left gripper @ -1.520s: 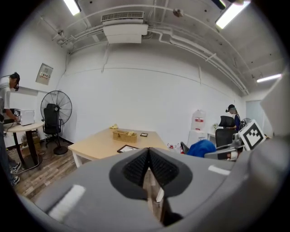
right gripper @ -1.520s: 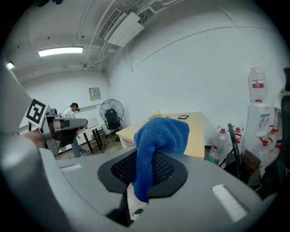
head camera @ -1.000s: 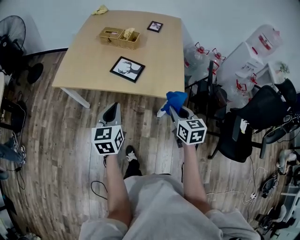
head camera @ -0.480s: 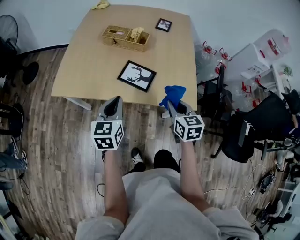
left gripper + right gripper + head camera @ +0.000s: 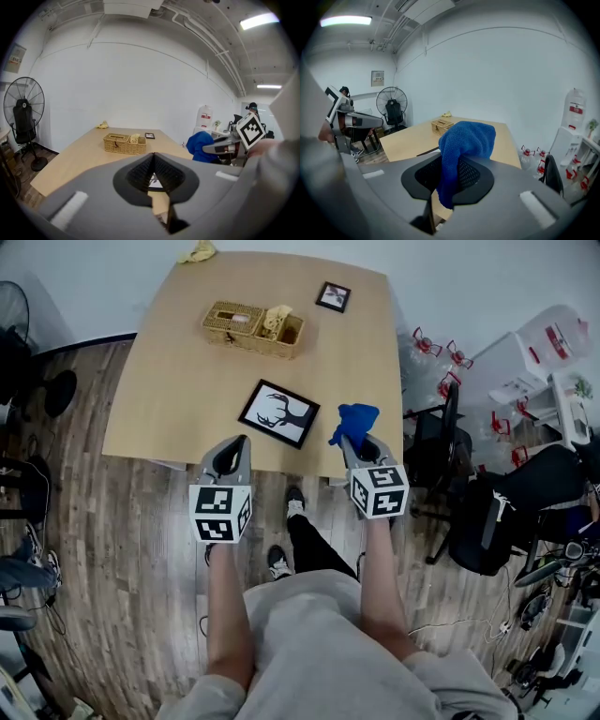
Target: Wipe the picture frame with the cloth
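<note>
A black picture frame (image 5: 279, 414) with a deer print lies flat near the front edge of the wooden table (image 5: 169, 371). My right gripper (image 5: 354, 441) is shut on a blue cloth (image 5: 353, 420), which hangs over its jaws (image 5: 464, 145), just right of the frame at the table's edge. Short of the table's front edge, my left gripper (image 5: 232, 455) is shut with nothing in it, its jaws closed tip to tip (image 5: 153, 159). The frame shows partly past those jaws (image 5: 154, 180).
A wicker basket (image 5: 251, 327) stands mid-table, a smaller photo frame (image 5: 334, 296) behind it and a yellow cloth (image 5: 198, 252) at the far edge. Office chairs (image 5: 487, 512) and water bottles (image 5: 441, 357) crowd the right side. A fan (image 5: 22, 117) stands left.
Both grippers have moved forward to the table's front edge; the right one with the blue cloth now sits beside the deer frame. The person has stepped closer.
</note>
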Available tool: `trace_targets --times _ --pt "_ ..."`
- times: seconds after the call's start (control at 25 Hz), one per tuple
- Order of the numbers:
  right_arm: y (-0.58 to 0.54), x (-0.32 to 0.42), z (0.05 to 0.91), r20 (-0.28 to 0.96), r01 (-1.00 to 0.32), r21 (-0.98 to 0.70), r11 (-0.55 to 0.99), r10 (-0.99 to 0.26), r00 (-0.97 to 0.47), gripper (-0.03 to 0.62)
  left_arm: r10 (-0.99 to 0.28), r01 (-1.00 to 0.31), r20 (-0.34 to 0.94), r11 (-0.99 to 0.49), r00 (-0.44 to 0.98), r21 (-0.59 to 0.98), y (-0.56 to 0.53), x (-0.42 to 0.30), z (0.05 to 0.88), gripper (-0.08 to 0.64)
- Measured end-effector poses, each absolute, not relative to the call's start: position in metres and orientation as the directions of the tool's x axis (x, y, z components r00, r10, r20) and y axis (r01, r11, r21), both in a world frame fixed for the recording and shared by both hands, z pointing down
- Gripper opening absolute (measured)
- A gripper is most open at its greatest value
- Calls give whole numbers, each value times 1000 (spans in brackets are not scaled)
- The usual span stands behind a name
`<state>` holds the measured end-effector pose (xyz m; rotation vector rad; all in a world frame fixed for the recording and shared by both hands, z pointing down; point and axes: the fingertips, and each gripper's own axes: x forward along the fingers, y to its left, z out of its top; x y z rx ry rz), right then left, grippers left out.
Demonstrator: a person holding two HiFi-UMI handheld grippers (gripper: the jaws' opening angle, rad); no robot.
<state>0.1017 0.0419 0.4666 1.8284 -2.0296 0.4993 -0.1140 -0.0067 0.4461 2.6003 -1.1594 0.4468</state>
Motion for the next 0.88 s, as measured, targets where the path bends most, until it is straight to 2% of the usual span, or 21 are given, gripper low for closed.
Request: trace_targets --times 0.6,0.88 --pt "-83 131 476 513 -960 49 276 -831 -213 48 -548 -748 607 -653 575 119 -69 -83 532 52" --pt "-126 121 493 538 -924 -2 382 -779 -323 48 -471 -735 696 -667 542 122 -71 -66 564 52"
